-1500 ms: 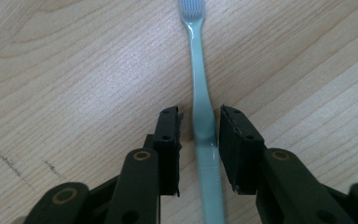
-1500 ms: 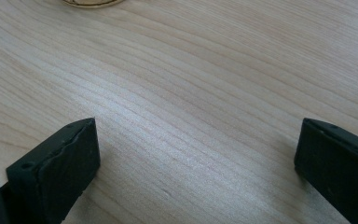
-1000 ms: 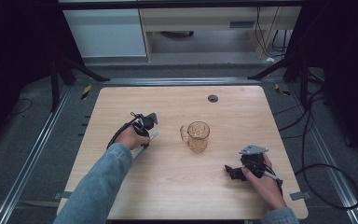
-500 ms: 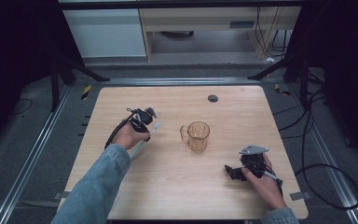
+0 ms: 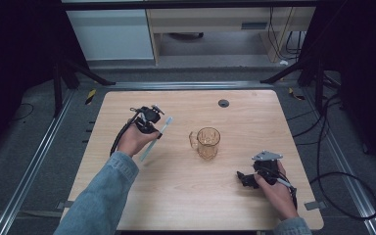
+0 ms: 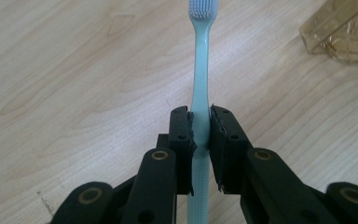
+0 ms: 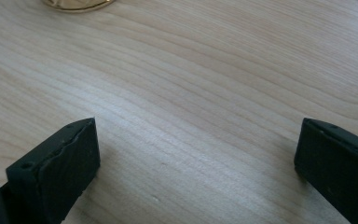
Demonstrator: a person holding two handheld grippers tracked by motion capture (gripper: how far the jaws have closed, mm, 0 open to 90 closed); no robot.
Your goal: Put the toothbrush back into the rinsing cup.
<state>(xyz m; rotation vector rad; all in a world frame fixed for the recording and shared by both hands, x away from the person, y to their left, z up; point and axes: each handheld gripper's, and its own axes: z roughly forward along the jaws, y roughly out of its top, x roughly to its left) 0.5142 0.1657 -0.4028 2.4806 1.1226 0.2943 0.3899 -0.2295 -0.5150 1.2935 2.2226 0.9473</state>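
A pale blue-green toothbrush [image 6: 200, 65] is clamped by its handle between the jaws of my left gripper [image 6: 200, 119], bristle head pointing away from the gripper. In the high view the left gripper [image 5: 152, 127] holds the toothbrush [image 5: 159, 134] slanted above the left half of the table. An amber glass mug [image 5: 208, 142] stands upright near the table's middle, to the right of the brush; its edge shows as the mug [image 6: 345, 32] in the left gripper view. My right gripper [image 5: 245, 178] rests low at the front right, jaws wide apart over bare wood [image 7: 198, 149].
The wooden table [image 5: 186, 200] has a small dark round grommet [image 5: 223, 103] near its far edge. Black cables trail from both grippers. Metal rails and dark floor surround the table; the mug's base [image 7: 77, 3] lies ahead of the right gripper.
My left hand has risen with the toothbrush, which now hangs higher above the table. The right hand and the mug have stayed put.
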